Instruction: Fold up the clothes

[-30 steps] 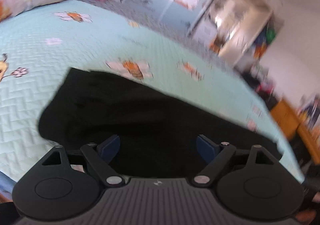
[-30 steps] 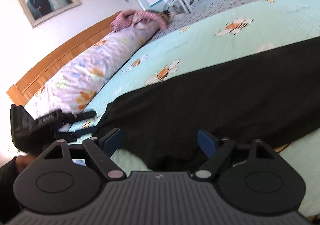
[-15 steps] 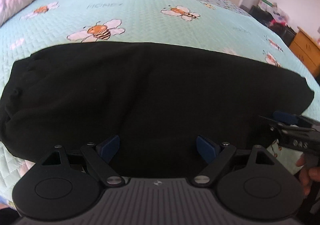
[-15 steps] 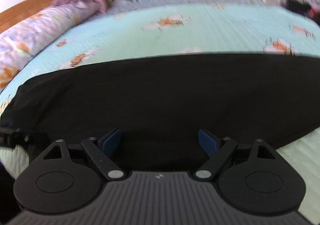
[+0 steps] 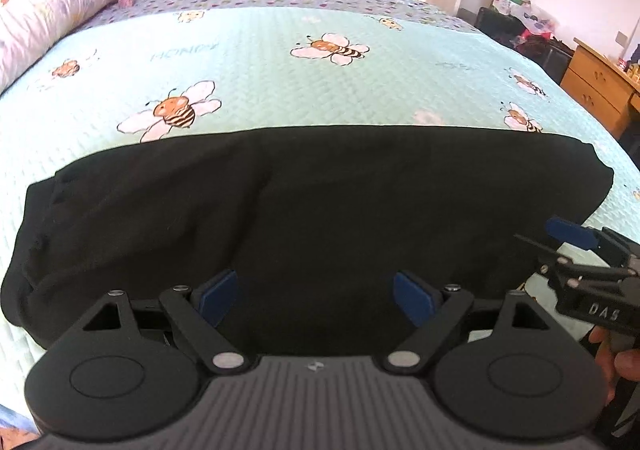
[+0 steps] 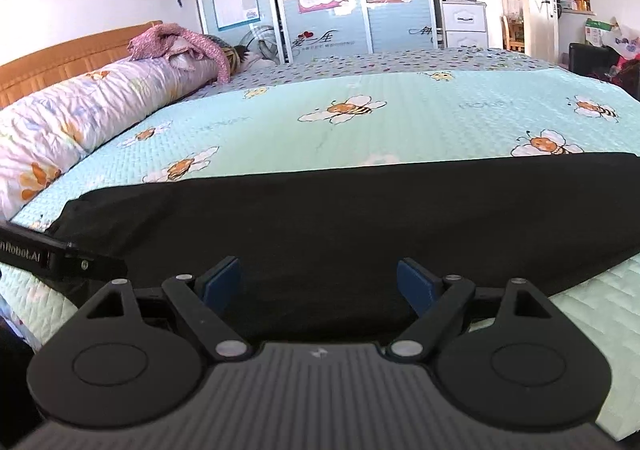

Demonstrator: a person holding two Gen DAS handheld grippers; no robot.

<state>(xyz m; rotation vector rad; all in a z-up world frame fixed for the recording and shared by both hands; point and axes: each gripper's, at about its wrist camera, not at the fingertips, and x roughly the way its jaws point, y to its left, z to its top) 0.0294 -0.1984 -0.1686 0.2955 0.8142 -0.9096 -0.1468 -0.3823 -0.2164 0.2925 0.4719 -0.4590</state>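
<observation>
**Both Grippers Wide Over the Near Edge of a Dark Garment**

The jaws of the left gripper (image 5: 316, 296) are held wide apart with nothing pinched between them; only black cloth is seen beyond the blue pads. The jaws of the right gripper (image 6: 320, 284) are likewise spread wide and nothing is gripped. The black garment (image 5: 320, 218) is laid flat as a long band across the near side of the bee-print bedspread (image 5: 280, 62), its near edge lying below both tools.

A poor fold is judged the main risk. If only the top layer is caught, the layers may be separated and the fold dragged askew. If the two grips are taken at uneven points along the edge, a skewed crease is likely. The dark fabric gives little contrast, so the hem may be misjudged and the bedspread pinched along with it.

The left gripper is pointed steeply down toward the cloth; the right is aimed more shallowly across the bed. In the left view the right gripper is seen at the garment's right end, with a hand (image 5: 612, 354) behind it.
</observation>
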